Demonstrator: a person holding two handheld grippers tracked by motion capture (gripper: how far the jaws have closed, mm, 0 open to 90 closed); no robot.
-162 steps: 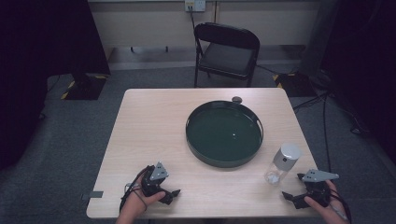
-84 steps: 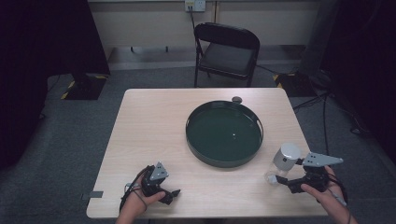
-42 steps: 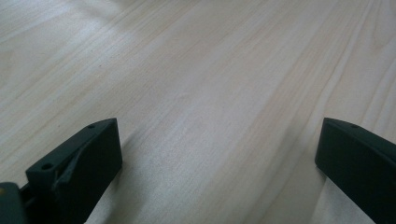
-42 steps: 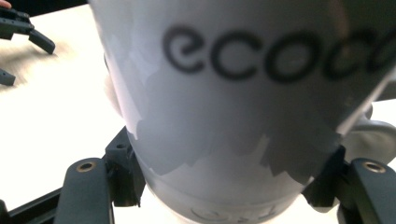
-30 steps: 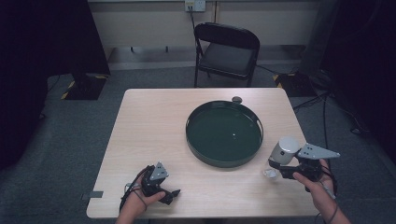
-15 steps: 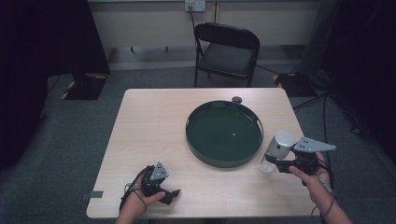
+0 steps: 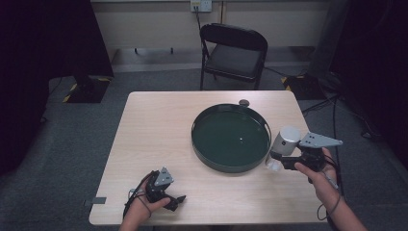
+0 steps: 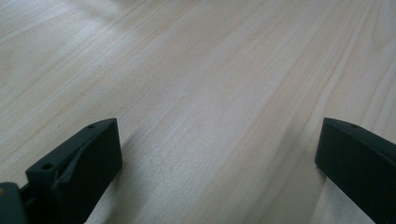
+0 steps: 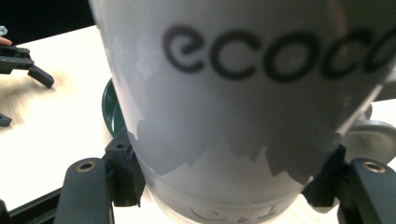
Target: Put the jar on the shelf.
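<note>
My right gripper (image 7: 285,161) has its jaws clamped on the cup (image 7: 285,142), one jaw on each side of its lower body. In the right gripper view the cup (image 9: 238,98) is close up, grey-white with dark lettering across it, and the black jaws press against it from left and right. From the high view, the cup sits tilted in my grip at the right edge of the tray (image 7: 202,154), just beside its rim; I cannot tell whether it touches the worktop (image 7: 154,125). The tray is round, dark green and lies in the middle of the worktop.

My left gripper (image 7: 178,199) rests low at the near left corner of the worktop, well apart from the tray and the cup. Its jaws stand wide, with bare wood between them in the left gripper view (image 8: 219,149).

A chair (image 7: 233,53) stands beyond the far edge of the worktop.
</note>
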